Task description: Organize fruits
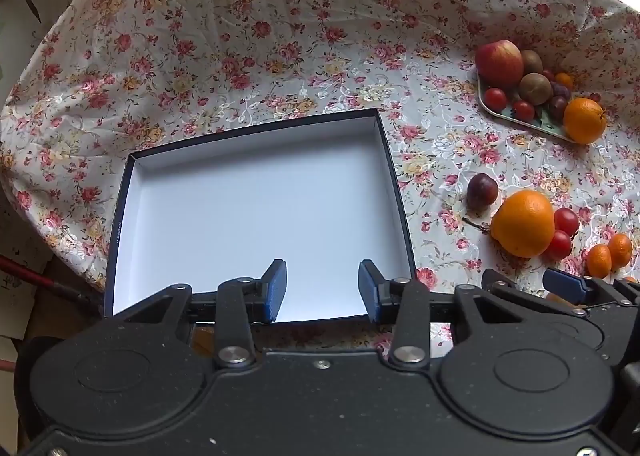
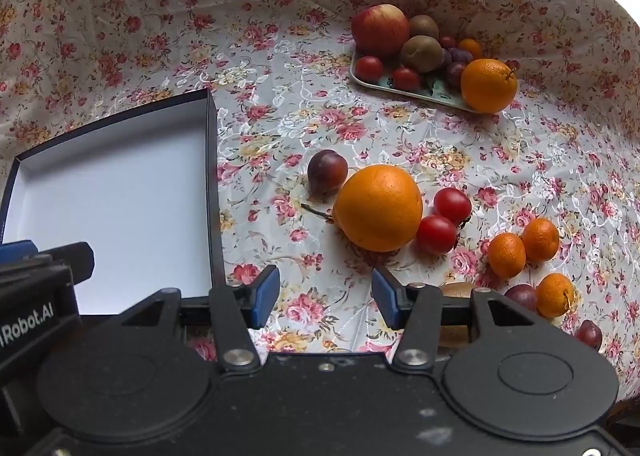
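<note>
the bench is draped in a floral cloth (image 2: 280, 104). a shallow box (image 1: 256, 200), dark outside and white inside, lies open on it with nothing in it. the left tool (image 1: 322, 290) hangs over the box's near edge, its blue pads spread apart and gripping nothing. the right tool (image 2: 325, 296) sits just beside it to the right, over bare cloth past the box's right wall, its pads also parted and holding nothing.

the fruit is all to the right of the box. closest in is a loose group on the cloth: a big orange (image 2: 378, 208) with a stem sticking out toward the box, a plum (image 2: 327, 171) just behind it on the box side, and two tomatoes (image 2: 444, 222) touching each other against the orange's right side. further right two small mandarins (image 2: 522, 246) sit side by side, touching. nearer the right tool there is a third mandarin (image 2: 554, 295) with a dark plum (image 2: 520, 296) next to it, another plum (image 2: 589, 333) at the cloth's edge, and what looks like a kiwi (image 2: 456, 290), partly hidden behind the tool's linkage.

at the far right stands a pale tray (image 2: 436, 94) heaped with fruit: an apple (image 2: 380, 29) at its far left corner, two kiwis (image 2: 422, 52) beside it, two tomatoes (image 2: 386, 72) along the front, some dark plums in the middle, a small mandarin at the back, and an orange (image 2: 489, 85) at the tray's near right corner.
</note>
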A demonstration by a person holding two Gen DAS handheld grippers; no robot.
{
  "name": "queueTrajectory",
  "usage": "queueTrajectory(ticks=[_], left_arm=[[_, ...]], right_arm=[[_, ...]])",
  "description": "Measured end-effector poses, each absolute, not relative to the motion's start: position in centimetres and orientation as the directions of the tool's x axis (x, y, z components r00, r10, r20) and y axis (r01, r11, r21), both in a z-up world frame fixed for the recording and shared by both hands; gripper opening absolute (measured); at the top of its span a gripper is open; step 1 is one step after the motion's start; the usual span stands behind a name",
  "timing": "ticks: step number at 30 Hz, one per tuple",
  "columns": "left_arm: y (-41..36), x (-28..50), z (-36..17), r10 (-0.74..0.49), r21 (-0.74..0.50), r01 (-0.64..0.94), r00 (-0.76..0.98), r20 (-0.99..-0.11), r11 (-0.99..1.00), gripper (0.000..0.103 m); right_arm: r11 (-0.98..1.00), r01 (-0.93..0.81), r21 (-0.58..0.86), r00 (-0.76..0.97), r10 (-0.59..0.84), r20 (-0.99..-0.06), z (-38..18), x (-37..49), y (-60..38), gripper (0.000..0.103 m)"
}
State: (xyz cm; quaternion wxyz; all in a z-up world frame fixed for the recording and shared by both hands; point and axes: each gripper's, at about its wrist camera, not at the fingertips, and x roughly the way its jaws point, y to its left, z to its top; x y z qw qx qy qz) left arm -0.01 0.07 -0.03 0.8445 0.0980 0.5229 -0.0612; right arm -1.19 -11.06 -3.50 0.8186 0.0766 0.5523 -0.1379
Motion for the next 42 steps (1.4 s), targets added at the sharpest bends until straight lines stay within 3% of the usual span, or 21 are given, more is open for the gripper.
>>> queueTrajectory(ticks=[42], left_arm=[[0.08,0.07,-0.51,0.023,0.147,0.22,0.483,-0.875,0.964,0.05]], right_arm=[[0.94,0.342,0.01,0.293,-0.096,-0.951,-4.3,-0.94,-11.31,0.053]])
